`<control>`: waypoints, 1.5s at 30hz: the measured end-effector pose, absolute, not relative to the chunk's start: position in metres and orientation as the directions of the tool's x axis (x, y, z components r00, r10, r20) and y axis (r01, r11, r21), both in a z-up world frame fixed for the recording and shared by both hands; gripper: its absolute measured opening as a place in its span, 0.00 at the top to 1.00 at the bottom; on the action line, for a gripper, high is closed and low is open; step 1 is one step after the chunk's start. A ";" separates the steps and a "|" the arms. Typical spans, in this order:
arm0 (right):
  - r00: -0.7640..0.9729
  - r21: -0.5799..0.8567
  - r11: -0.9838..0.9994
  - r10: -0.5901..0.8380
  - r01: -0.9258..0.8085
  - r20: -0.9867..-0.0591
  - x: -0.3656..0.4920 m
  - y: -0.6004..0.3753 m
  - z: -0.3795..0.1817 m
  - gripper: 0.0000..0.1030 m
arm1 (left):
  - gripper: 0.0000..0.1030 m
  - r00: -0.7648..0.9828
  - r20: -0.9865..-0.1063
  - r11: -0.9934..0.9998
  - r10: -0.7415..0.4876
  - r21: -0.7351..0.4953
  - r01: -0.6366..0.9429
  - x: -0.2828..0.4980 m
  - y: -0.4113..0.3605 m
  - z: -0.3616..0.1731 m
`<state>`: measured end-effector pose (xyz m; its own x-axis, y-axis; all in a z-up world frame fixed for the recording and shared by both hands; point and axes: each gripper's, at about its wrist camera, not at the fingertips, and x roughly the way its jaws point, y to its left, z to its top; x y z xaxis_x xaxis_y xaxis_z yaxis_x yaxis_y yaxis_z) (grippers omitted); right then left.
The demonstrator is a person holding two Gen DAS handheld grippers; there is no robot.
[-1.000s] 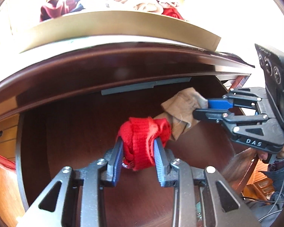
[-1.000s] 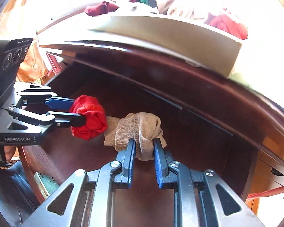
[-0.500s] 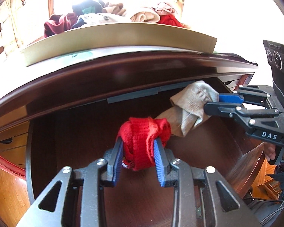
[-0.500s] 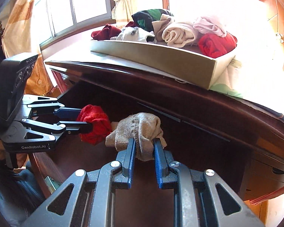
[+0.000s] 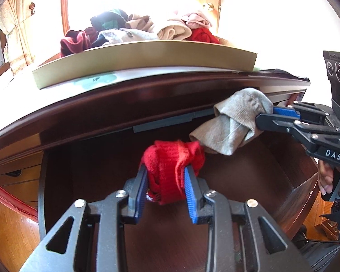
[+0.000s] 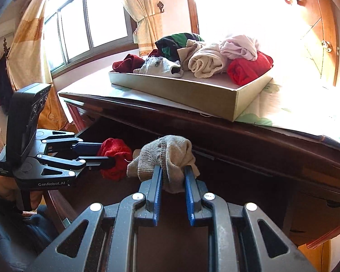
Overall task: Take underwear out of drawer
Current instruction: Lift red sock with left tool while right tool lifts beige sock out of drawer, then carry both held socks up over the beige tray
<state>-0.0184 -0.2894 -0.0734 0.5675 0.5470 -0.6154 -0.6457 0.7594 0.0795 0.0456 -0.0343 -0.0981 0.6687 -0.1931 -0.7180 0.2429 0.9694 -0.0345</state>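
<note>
The left tool (image 5: pixel 165 179) is clamped on a red knitted bundle (image 5: pixel 170 158), and the right tool (image 6: pixel 173 181) is clamped on a beige knitted bundle (image 6: pixel 167 158); both bundles are held clear above the dark floor of the open drawer (image 5: pixel 90 170), with the beige one higher and close to the lip of the table (image 5: pixel 124 95). The two bundles lie just beside each other; whether they touch cannot be told. On the table stands a shallow cardboard tray (image 6: pixel 192 90) already holding several rolled garments. In my judgement the step in hand is the lift-out. To do it well, each grip should be kept firm, the bundles raised past the table edge without snagging on it, and the two tools kept from colliding. The beige bundle's long axis slants from the right tool's pads down toward the red one, its loose end hanging lowest. The red bundle is compact, standing roughly upright between the pads, with no clear long axis.
</note>
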 end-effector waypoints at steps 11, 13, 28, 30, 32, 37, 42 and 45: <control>0.617 0.068 0.744 0.597 -0.665 -0.513 -0.038 -0.302 -0.062 0.80 | 0.72 0.725 -0.666 0.975 -0.175 -0.015 0.222 0.032 -0.029 -0.091; 0.621 0.066 0.742 0.603 -0.667 -0.501 -0.040 -0.303 -0.061 0.80 | 0.72 0.733 -0.658 0.976 -0.171 -0.012 0.217 0.030 -0.026 -0.090; 0.646 0.052 0.730 0.634 -0.682 -0.426 -0.048 -0.305 -0.055 0.80 | 0.72 0.776 -0.611 0.978 -0.157 0.014 0.209 0.021 -0.026 -0.086; 0.647 0.054 0.727 0.641 -0.685 -0.413 -0.050 -0.306 -0.054 0.80 | 0.72 0.783 -0.602 0.978 -0.156 0.016 0.207 0.020 -0.025 -0.085; 0.647 0.052 0.724 0.644 -0.688 -0.409 -0.051 -0.306 -0.054 0.80 | 0.72 0.789 -0.595 0.979 -0.154 0.018 0.205 0.020 -0.025 -0.082; 0.646 0.067 0.721 0.655 -0.690 -0.392 -0.051 -0.306 -0.051 0.80 | 0.72 0.804 -0.574 0.980 -0.152 0.020 0.200 0.020 -0.022 -0.070; 0.646 0.086 0.719 0.665 -0.690 -0.376 -0.048 -0.305 -0.044 0.80 | 0.72 0.826 -0.543 0.980 -0.154 0.026 0.199 0.021 -0.018 -0.052; 0.650 0.085 0.717 0.669 -0.692 -0.360 -0.047 -0.304 -0.035 0.80 | 0.72 0.838 -0.524 0.979 -0.152 0.038 0.201 0.022 -0.017 -0.040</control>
<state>-0.0469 -0.3039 -0.0353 0.6501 0.6692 -0.3600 -0.6916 0.7173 0.0846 0.0219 -0.0167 -0.0396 0.8381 -0.1516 -0.5240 0.2007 0.9789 0.0379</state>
